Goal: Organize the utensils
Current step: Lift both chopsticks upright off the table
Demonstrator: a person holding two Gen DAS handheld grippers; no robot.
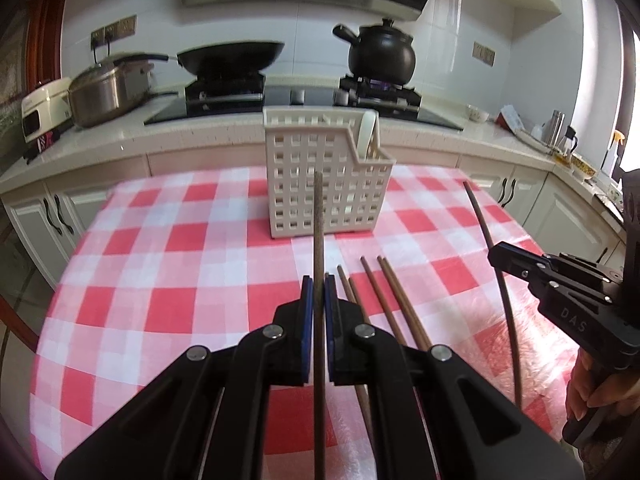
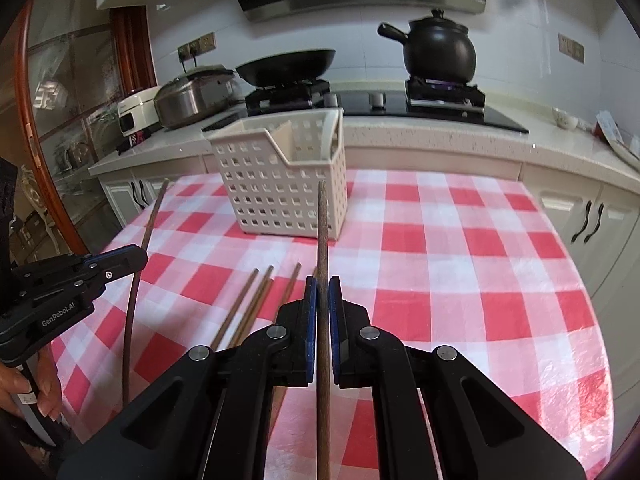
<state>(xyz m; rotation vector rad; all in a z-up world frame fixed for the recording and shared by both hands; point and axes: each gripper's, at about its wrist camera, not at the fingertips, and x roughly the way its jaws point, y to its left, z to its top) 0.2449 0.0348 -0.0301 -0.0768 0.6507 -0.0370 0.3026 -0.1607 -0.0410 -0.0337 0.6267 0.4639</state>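
My left gripper (image 1: 319, 286) is shut on a brown chopstick (image 1: 318, 232) that points forward at the white slotted utensil basket (image 1: 320, 184). My right gripper (image 2: 322, 286) is shut on another brown chopstick (image 2: 322, 232), also pointing toward the basket (image 2: 280, 184). Each gripper shows in the other's view, the right gripper (image 1: 494, 254) with its chopstick (image 1: 482, 216) and the left gripper (image 2: 140, 258) with its chopstick (image 2: 150, 220). Several loose chopsticks (image 1: 384, 292) lie on the checked cloth between the grippers; they also show in the right wrist view (image 2: 256, 300). The basket holds a white spoon (image 1: 366, 132).
The table has a red and white checked cloth (image 1: 180, 272). Behind it runs a counter with a stove, a black wok (image 1: 230, 56), a black clay pot (image 1: 380, 52), a steel pot (image 1: 108, 88) and a rice cooker (image 1: 42, 108). White cabinets (image 2: 580, 216) stand to the right.
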